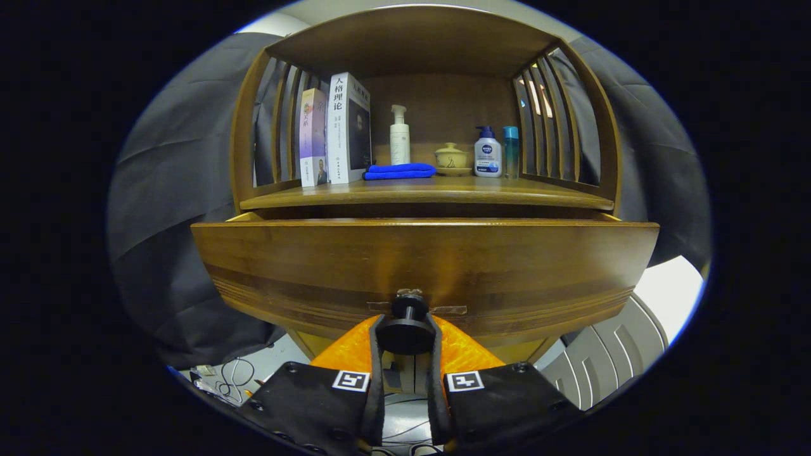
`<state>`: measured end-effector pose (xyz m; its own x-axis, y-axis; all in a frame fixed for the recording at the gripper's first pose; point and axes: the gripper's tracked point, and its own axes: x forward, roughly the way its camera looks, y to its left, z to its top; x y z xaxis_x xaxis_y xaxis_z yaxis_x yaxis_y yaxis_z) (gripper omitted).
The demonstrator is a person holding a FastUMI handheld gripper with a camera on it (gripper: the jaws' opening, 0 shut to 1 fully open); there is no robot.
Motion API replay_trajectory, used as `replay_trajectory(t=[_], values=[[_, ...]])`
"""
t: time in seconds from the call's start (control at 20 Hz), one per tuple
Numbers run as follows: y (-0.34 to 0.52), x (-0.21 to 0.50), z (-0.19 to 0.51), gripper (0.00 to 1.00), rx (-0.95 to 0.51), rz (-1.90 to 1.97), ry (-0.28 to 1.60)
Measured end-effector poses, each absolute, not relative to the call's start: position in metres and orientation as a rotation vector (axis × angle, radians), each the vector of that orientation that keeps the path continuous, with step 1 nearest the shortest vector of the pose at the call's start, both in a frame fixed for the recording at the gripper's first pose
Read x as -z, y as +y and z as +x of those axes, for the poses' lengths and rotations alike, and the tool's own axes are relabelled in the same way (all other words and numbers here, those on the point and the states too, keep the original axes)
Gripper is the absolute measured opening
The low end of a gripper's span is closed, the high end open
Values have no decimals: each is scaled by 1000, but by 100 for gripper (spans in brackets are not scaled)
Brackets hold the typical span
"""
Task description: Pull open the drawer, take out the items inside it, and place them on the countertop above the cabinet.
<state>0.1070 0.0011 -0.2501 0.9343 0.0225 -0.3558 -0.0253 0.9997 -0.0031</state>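
Your hand-held gripper [405, 339]: both fingers squeeze the round knob [406, 329] at 12 o'clock, nearly closed | drawer [424, 266]: pulled partway out, its wide front just past your fingers | desk [424, 191] above it: two books [336, 130] at 11 o'clock, blue cloth [399, 171], pump bottle [399, 136], small lidded pot [452, 158], two more bottles [497, 152] at 1 o'clock

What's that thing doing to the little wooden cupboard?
A person's handheld gripper has its two fingers closed on the round knob of the drawer. The drawer is pulled out partway from under the countertop. Its inside can't be seen from here, so nothing has come out yet. On the countertop stand two books, a folded blue cloth, a white pump bottle, a small lidded pot and two more bottles.
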Motion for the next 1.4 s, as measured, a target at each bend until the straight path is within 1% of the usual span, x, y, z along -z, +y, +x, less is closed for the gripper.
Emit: replay_trajectory(t=[0.75,1.4], values=[[4,254,44,30,-60,0,347],[5,261,16,30,-97,-19,364]])
